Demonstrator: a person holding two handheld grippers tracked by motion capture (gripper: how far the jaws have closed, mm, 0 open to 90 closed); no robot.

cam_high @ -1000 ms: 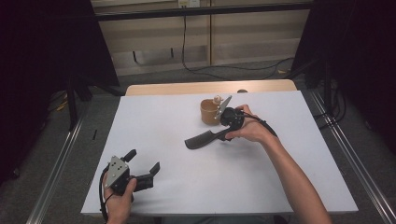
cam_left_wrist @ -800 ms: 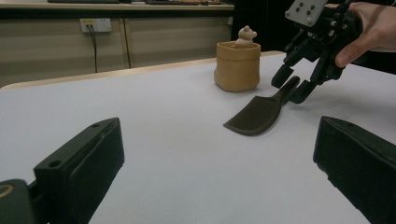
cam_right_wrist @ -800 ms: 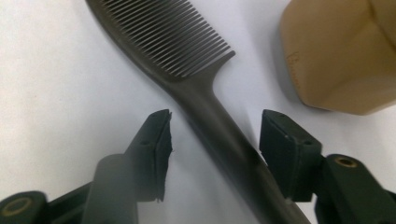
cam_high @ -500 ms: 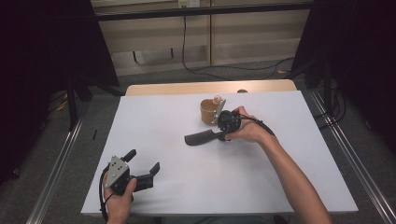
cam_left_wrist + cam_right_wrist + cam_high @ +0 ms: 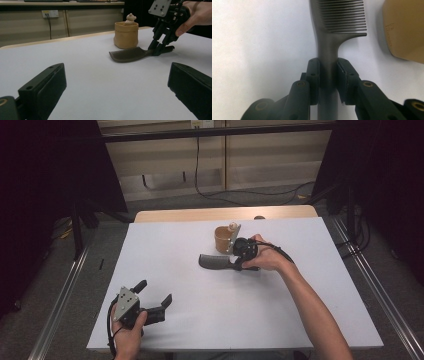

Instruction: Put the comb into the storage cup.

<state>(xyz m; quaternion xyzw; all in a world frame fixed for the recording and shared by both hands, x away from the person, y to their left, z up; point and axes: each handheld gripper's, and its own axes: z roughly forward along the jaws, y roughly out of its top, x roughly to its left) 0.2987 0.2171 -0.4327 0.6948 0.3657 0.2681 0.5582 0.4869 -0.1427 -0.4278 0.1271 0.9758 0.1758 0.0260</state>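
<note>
A dark grey comb (image 5: 212,261) lies flat on the white table (image 5: 200,325), its teeth toward the left. My right gripper (image 5: 235,265) points down at the comb's handle and is shut on it; its jaws have just been closing with the handle between them. In the right gripper view the pads (image 5: 313,75) press both sides of the comb (image 5: 339,20) handle. The left gripper view shows the comb (image 5: 127,54) with the right gripper (image 5: 160,50) clamped on its end. My left gripper (image 5: 155,291) rests open at the front left, nothing between its jaws.
A tan paper-like pot (image 5: 223,239) with a small bear figure (image 5: 130,18) inside stands just behind the comb, close to the right hand. The table's wooden far edge (image 5: 225,214) and metal rails (image 5: 60,300) border the work area.
The right gripper's jaws have drawn in onto the comb handle. Both hands stay where they were, and the comb has not shifted.
</note>
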